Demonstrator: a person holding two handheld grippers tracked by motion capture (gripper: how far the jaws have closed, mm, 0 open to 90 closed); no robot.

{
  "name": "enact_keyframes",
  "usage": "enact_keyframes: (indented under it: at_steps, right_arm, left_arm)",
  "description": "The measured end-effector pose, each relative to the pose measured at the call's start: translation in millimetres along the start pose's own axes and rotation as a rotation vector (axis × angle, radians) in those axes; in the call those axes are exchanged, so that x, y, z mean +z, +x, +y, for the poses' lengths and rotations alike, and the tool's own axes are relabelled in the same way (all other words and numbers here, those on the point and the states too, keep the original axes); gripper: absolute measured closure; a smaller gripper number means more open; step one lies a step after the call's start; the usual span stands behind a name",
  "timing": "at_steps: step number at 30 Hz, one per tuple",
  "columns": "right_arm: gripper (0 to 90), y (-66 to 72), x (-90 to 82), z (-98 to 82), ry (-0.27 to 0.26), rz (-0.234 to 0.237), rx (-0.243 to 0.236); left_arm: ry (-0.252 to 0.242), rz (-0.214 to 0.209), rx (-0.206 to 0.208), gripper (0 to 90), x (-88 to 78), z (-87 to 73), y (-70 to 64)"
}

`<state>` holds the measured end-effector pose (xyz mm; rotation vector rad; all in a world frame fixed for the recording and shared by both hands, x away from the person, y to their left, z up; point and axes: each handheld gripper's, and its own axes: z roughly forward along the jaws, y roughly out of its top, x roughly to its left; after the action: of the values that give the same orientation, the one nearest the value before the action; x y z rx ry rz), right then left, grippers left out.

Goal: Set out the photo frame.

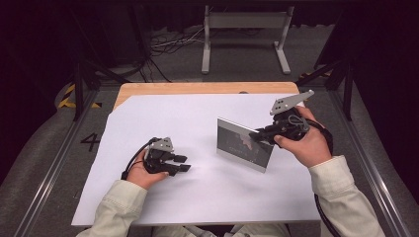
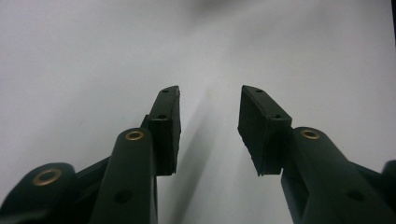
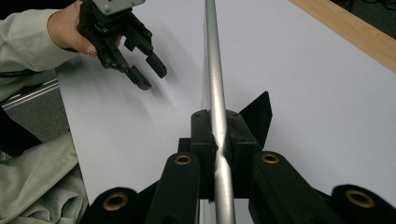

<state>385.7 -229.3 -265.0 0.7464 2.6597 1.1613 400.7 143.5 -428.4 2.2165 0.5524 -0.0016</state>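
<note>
A thin flat panel point(image 1: 240, 143) with a silver frame and a dark grey face stands on its lower edge on the white sheet point(image 1: 197, 197), tilted back. My right gripper point(image 1: 258, 135) is shut on the panel's right side; in the right gripper view the pads point(image 3: 201, 135) press on both faces of its silver edge point(image 3: 211, 65). My left gripper point(image 1: 182, 164) lies low over the sheet, left of the panel and apart from it. It is open, and in the left gripper view nothing sits between its fingertips point(image 2: 210, 121). The right gripper view also shows the left gripper point(image 3: 148, 70).
The white sheet covers a wooden table point(image 1: 197, 88), whose far edge stays bare. A grey metal stand point(image 1: 244, 22) and cables sit on the floor beyond. Metal rails point(image 1: 54, 163) run along both sides of the table.
</note>
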Motion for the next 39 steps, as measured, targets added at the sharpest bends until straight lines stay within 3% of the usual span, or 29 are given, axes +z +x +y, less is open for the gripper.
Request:
enact_keyframes:
  at_steps: [13, 24, 28, 39]
  right_arm:
    - [84.0, -11.0, 14.7, 14.5, 0.023, 0.037, -0.085]
    - [84.1, -15.7, 25.0, 23.3, 0.046, 0.063, -0.133]
    - [84.1, -19.3, 32.2, 25.9, 0.042, 0.097, -0.156]
    - [84.0, -26.4, 48.2, 28.5, 0.045, 0.138, -0.170]
  left_arm:
    - [-0.012, 0.042, -0.035, 47.3, -4.6, -4.9, 5.1]
    - [-0.034, 0.072, -0.057, 46.6, -10.9, -8.3, 9.7]
    - [-0.042, 0.078, -0.063, 46.6, -12.5, -8.1, 11.6]
    - [-0.044, 0.076, -0.067, 46.7, -12.4, -8.0, 13.0]
